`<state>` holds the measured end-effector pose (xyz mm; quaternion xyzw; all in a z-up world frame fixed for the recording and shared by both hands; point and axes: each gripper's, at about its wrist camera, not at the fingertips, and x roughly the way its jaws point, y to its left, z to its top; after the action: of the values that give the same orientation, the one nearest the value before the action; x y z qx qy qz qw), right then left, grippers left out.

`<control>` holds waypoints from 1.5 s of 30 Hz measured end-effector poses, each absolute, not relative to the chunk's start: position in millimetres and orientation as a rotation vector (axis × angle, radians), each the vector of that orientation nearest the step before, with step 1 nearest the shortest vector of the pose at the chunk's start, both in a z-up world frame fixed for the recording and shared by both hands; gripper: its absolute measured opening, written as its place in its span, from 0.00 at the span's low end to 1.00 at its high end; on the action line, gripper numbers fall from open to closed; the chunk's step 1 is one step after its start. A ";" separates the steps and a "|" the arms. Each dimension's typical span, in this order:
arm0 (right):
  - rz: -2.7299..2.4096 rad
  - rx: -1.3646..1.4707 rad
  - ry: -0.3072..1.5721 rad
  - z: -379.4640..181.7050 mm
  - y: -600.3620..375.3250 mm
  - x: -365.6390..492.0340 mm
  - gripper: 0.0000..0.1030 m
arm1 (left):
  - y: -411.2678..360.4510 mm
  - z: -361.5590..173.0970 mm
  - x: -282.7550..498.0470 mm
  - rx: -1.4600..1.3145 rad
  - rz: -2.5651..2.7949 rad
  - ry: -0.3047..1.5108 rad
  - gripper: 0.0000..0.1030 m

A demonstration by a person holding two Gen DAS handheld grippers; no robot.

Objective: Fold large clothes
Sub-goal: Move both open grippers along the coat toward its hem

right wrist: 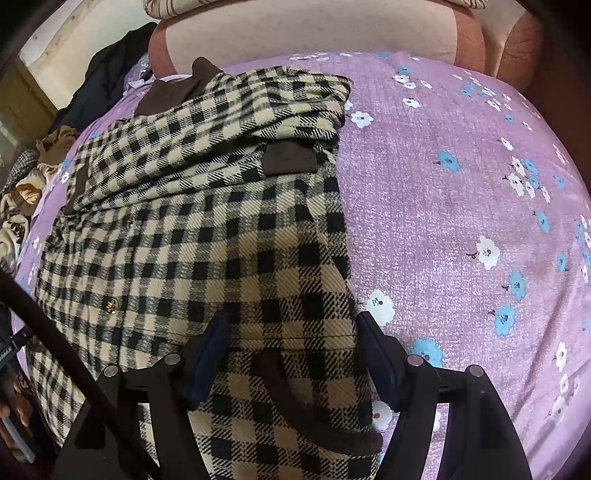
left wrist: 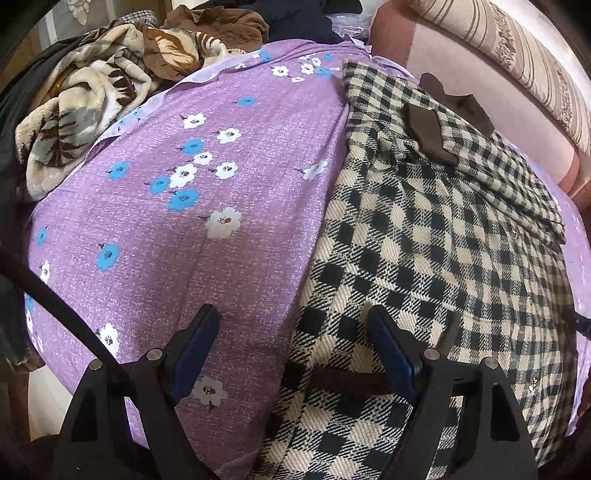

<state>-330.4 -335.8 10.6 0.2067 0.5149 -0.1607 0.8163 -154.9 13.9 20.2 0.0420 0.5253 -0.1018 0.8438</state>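
Note:
A black-and-cream checked coat (left wrist: 424, 258) with a brown collar (left wrist: 428, 129) lies spread on the purple flowered bedsheet (left wrist: 221, 229). One sleeve is folded across its upper part. My left gripper (left wrist: 295, 350) is open and points down over the coat's left edge, near a brown pocket trim (left wrist: 347, 384). In the right wrist view the same coat (right wrist: 184, 229) fills the left half. My right gripper (right wrist: 293, 358) is open, with the coat's right edge and a brown pocket trim (right wrist: 317, 421) lying between its fingers, untouched by the pads.
A heap of patterned blankets and clothes (left wrist: 96, 103) sits at the sheet's far left. A pink padded headboard (right wrist: 314, 33) and a striped pillow (left wrist: 517, 59) lie beyond the coat. A dark garment (right wrist: 107, 74) hangs at the back. Bare sheet (right wrist: 461, 221) spreads right of the coat.

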 end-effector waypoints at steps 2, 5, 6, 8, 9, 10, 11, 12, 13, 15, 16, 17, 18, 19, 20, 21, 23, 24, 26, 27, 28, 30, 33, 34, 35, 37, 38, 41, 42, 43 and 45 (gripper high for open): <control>-0.344 0.425 1.104 8.4 -335.2 -329.4 0.70 | 11.1 19.6 -157.0 0.104 -0.214 1.103 0.81; -0.344 0.401 1.102 9.9 -334.7 -331.5 0.61 | 7.8 19.2 -159.5 0.122 -0.209 1.097 0.81; -0.337 0.403 1.099 10.1 -335.6 -332.5 0.58 | 8.0 19.2 -160.3 0.120 -0.208 1.094 0.81; -0.340 0.402 1.091 11.3 -339.1 -334.7 0.45 | 8.4 18.8 -161.8 0.121 -0.207 1.089 0.81; -0.335 0.404 1.084 13.1 -340.2 -335.2 0.28 | 8.0 18.7 -162.6 0.126 -0.207 1.087 0.81; -0.332 0.406 1.079 15.2 -341.7 -335.7 0.14 | 7.4 18.6 -162.8 0.131 -0.208 1.087 0.81; -0.328 0.416 1.069 17.9 -343.0 -337.1 0.14 | 6.9 18.6 -163.0 0.134 -0.211 1.087 0.81; -0.332 0.421 1.057 20.9 -343.3 -339.2 0.11 | 7.3 18.5 -163.6 0.133 -0.214 1.087 0.81; -0.336 0.415 1.046 24.0 -342.1 -341.1 0.10 | 7.9 18.8 -164.1 0.132 -0.219 1.088 0.81; -0.346 0.404 1.034 28.3 -341.8 -344.0 0.09 | 10.1 20.3 -165.2 0.123 -0.233 1.092 0.81; -0.356 0.405 1.032 29.3 -342.9 -345.8 0.09 | 12.9 21.3 -165.5 0.108 -0.234 1.092 0.81; -0.364 0.403 1.036 29.8 -344.2 -347.3 0.09 | 15.8 22.0 -165.3 0.096 -0.228 1.090 0.81; -0.380 0.395 1.040 29.7 -345.2 -349.7 0.09 | 18.9 23.3 -164.4 0.084 -0.219 1.085 0.81; -0.385 0.396 1.044 29.1 -346.4 -350.6 0.09 | 21.3 24.9 -163.3 0.077 -0.213 1.079 0.81; -0.383 0.399 1.049 28.4 -347.3 -351.1 0.09 | 22.2 26.1 -161.7 0.073 -0.210 1.074 0.81; -0.376 0.399 1.049 28.6 -347.0 -351.9 0.09 | 23.3 28.0 -160.3 0.067 -0.207 1.066 0.81; -0.386 0.401 1.049 31.5 -346.1 -355.6 0.12 | 23.9 30.2 -158.5 0.064 -0.200 1.061 0.81; -0.389 0.399 1.044 34.7 -344.4 -358.6 0.20 | 23.3 30.4 -157.7 0.063 -0.200 1.062 0.81; -0.390 0.384 1.019 45.3 -337.6 -365.9 0.44 | 20.8 30.3 -155.5 0.058 -0.205 1.064 0.81; -0.384 0.380 1.000 50.8 -332.4 -369.7 0.53 | 19.0 31.2 -154.0 0.054 -0.207 1.059 0.81; -0.371 0.386 0.980 56.2 -327.7 -374.4 0.56 | 16.1 32.6 -152.6 0.057 -0.209 1.051 0.81; -0.330 0.416 0.962 62.9 -318.9 -383.2 0.57 | 10.0 33.7 -149.9 0.075 -0.208 1.043 0.81; -0.294 0.438 0.976 63.6 -306.5 -394.4 0.64 | -0.9 30.2 -148.4 0.105 -0.201 1.061 0.81; -0.296 0.436 0.985 62.4 -303.4 -397.9 0.64 | -3.3 29.5 -150.9 0.113 -0.206 1.068 0.81; -0.297 0.437 0.990 62.2 -301.3 -403.2 0.64 | -5.3 29.8 -154.3 0.123 -0.212 1.064 0.81; -0.290 0.440 0.976 65.0 -296.5 -412.6 0.64 | -13.8 34.1 -164.6 0.177 -0.214 1.034 0.81; -0.285 0.431 0.969 67.4 -291.4 -415.7 0.64 | -17.6 36.2 -169.1 0.199 -0.212 1.022 0.81; -0.268 0.410 0.942 76.8 -274.2 -418.1 0.64 | -32.3 45.2 -187.9 0.262 -0.217 0.961 0.81; -0.242 0.404 0.924 81.3 -265.8 -417.8 0.67 | -37.6 46.5 -193.0 0.284 -0.216 0.945 0.81; -0.221 0.395 0.908 85.8 -256.9 -417.6 0.71 | -44.7 47.3 -199.6 0.312 -0.216 0.924 0.81; -0.209 0.351 0.884 95.1 -240.2 -414.3 0.73 | -55.3 47.6 -208.3 0.361 -0.213 0.892 0.81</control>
<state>-414.3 -240.2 95.1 0.1684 0.4248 -0.1005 0.8838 -208.3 -55.3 47.6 0.1733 0.4283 -0.1024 0.8810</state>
